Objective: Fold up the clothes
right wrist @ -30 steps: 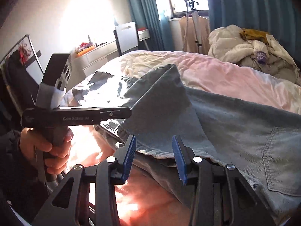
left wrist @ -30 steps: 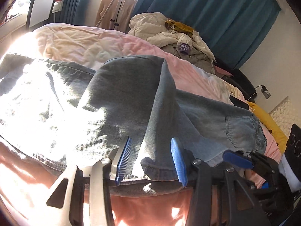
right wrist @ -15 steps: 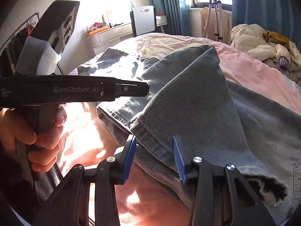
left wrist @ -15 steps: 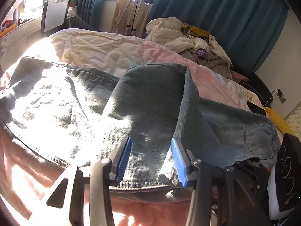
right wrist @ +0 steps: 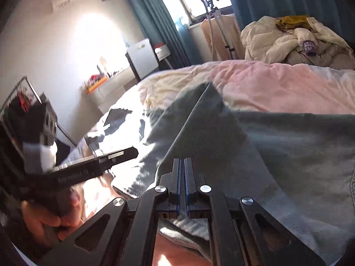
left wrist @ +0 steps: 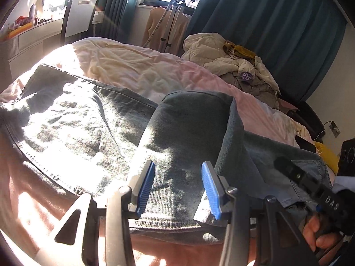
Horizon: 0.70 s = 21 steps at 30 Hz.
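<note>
A pair of grey-blue jeans lies spread on the bed, one leg folded back over the other into a raised ridge. My left gripper is open, its blue pads on either side of the folded leg's hem. My right gripper is shut, jaws pressed together at the folded edge of the jeans; whether cloth is pinched between them I cannot tell. The right gripper's body shows at the lower right of the left wrist view, and the left gripper's body at the left of the right wrist view.
The bed has a pink and cream duvet. A pile of pale jackets sits at its far side before teal curtains. A clothes stand, white chair and desk stand beyond the bed.
My right gripper has closed from open to shut and moved onto the folded edge of the jeans. My left gripper has stayed open over the hem and shifted slightly forward.
</note>
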Motion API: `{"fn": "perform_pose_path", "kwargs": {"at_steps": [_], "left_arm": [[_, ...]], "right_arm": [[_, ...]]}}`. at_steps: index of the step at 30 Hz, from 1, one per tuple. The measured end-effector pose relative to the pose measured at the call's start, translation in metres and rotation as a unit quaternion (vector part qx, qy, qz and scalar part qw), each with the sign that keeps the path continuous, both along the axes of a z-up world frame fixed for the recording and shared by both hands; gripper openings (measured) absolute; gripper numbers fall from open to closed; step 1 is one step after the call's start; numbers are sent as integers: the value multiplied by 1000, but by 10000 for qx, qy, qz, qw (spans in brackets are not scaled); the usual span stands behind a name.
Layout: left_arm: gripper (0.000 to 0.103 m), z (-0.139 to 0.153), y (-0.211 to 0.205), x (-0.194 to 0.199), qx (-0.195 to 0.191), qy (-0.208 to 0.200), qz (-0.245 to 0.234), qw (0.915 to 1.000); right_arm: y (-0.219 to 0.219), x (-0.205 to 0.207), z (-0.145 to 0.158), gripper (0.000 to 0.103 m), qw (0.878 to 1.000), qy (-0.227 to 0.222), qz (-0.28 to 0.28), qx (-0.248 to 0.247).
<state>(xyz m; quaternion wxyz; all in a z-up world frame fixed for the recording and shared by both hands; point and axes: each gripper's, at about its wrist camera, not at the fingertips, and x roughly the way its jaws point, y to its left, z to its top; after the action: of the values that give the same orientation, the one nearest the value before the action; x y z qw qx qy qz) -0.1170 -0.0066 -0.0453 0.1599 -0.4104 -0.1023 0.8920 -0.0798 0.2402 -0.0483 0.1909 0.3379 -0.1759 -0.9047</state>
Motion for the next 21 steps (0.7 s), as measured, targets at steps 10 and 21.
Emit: {"fn": "perform_pose_path", "kwargs": {"at_steps": [10,21], "left_arm": [[45,-5,0,-5,-69,-108,71,9999],[45,-7,-6,-10,-1,-146,140,9998]], "right_arm": [[12,-10,-2,5,9994,-198,244,142],[-72,11,-35,40,9791,-214,1714,1079]]}}
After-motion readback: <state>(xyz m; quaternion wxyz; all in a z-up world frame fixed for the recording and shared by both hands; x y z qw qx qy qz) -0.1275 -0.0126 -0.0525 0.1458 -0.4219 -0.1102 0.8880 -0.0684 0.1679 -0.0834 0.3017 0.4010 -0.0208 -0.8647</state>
